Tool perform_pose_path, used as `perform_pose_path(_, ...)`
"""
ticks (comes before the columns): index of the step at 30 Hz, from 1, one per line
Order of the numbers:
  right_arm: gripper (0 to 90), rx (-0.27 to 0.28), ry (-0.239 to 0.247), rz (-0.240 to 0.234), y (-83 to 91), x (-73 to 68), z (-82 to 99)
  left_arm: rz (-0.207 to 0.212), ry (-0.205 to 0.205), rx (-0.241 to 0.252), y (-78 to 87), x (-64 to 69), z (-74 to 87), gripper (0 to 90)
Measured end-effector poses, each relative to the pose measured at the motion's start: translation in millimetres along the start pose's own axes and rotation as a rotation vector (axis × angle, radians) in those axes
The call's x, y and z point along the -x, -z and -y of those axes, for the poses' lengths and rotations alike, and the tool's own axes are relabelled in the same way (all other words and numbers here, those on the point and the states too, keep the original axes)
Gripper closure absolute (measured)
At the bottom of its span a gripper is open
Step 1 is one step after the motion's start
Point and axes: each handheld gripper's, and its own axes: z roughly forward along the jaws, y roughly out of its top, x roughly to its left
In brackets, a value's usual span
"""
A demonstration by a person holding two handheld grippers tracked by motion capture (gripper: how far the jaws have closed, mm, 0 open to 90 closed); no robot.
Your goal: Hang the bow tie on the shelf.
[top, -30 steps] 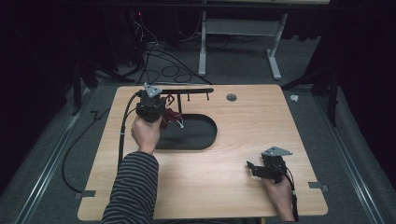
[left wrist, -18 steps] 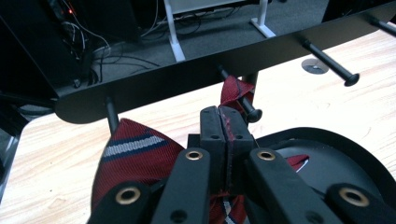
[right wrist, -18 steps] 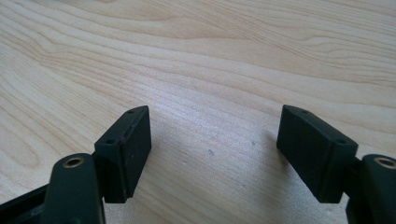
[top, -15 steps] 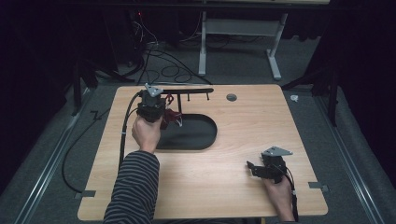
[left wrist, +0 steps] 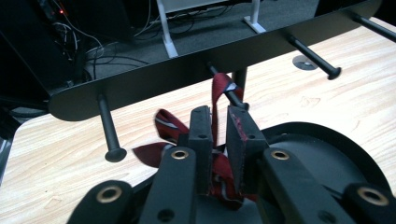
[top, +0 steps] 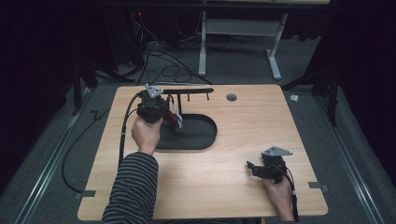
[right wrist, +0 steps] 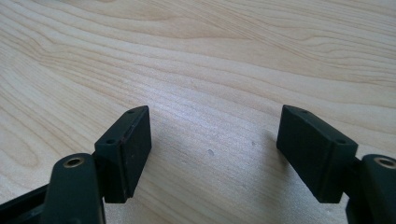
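A dark red striped tie (left wrist: pixel 219 88) hangs over a peg of the black rack (left wrist: pixel 187 70), and its lower part is bunched on the rack's oval base (top: pixel 196 133). My left gripper (left wrist: pixel 219 116) points at that peg. Its jaws have just been opening and stand a little apart, with the tie's strip loose in the narrow gap between the pads. In the high view the left gripper (top: pixel 159 105) is at the rack's left end, beside the tie (top: pixel 175 119). My right gripper (right wrist: pixel 215 140) rests open over bare wood, near the table's front right corner (top: pixel 254 169).
The rack's bar (top: pixel 187 91) carries several pegs that stick out toward me. A round grey grommet (top: pixel 231 97) sits in the tabletop at the back. Cables trail off the table's left edge (top: pixel 123 135), and desk legs and wires lie on the floor behind.
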Motion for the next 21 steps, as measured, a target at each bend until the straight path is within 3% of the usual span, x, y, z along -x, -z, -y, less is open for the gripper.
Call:
perform_pose_path(5,27.7,-0.001,0.000,0.001,0.0,-0.1,-0.1,0.018,0.007,0.003,3.3,-0.6,2.6,78.1)
perform_pose_path(21,27.8,0.000,0.000,0.001,-0.1,-0.1,-0.1,0.055,-0.026,0.000,15.7,2.3,10.4,73.2)
